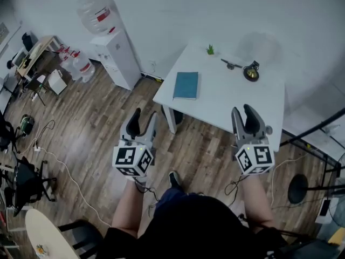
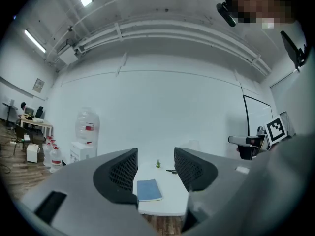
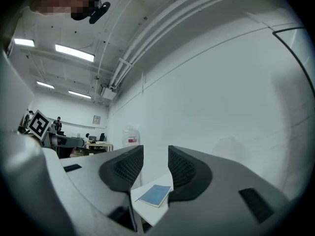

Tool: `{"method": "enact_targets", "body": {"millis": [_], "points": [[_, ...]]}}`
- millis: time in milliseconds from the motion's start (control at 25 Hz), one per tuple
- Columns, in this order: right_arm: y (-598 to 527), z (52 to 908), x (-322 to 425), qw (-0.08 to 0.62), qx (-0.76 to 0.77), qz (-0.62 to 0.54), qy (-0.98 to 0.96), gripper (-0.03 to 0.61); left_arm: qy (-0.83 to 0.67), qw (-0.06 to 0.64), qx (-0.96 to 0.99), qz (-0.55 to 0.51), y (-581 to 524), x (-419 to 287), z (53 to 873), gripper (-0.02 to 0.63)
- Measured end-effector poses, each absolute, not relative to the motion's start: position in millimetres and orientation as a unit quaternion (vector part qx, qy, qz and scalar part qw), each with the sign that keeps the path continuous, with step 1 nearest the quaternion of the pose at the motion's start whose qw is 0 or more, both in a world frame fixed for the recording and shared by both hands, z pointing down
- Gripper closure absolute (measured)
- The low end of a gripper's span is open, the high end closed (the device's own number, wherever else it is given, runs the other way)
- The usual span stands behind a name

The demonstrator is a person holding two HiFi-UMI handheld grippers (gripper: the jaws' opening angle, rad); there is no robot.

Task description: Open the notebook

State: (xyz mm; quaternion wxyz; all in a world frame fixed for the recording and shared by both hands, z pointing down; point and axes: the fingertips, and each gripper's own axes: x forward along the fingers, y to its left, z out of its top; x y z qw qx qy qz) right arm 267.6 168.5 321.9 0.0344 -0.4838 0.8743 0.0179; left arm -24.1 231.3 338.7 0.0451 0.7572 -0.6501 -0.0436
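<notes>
A closed blue notebook (image 1: 186,85) lies flat near the left edge of a white table (image 1: 226,99). The left gripper view shows the notebook (image 2: 148,190) beyond the jaws, and so does the right gripper view (image 3: 155,195). My left gripper (image 1: 143,124) hangs over the wooden floor, short of the table's left corner, its jaws open and empty. My right gripper (image 1: 246,120) is open too, over the table's near edge at the right, well apart from the notebook. Both point level toward the table.
A small green plant (image 1: 210,49), a dark pen-like thing (image 1: 230,64) and a round black and gold object (image 1: 250,72) sit at the table's far side. A water dispenser (image 1: 116,55) with spare bottles stands left. Cables lie on the floor; a black stand (image 1: 297,189) is at right.
</notes>
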Motion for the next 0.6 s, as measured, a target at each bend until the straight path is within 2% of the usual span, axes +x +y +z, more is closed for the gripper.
{"method": "enact_targets", "body": {"millis": [600], "points": [[83.6,357.9,176.0,-0.016,-0.535,-0.015,0.844,0.426,-0.584,0.11,0.803,-0.048,102.0,-112.0,401.7,0.385]]}}
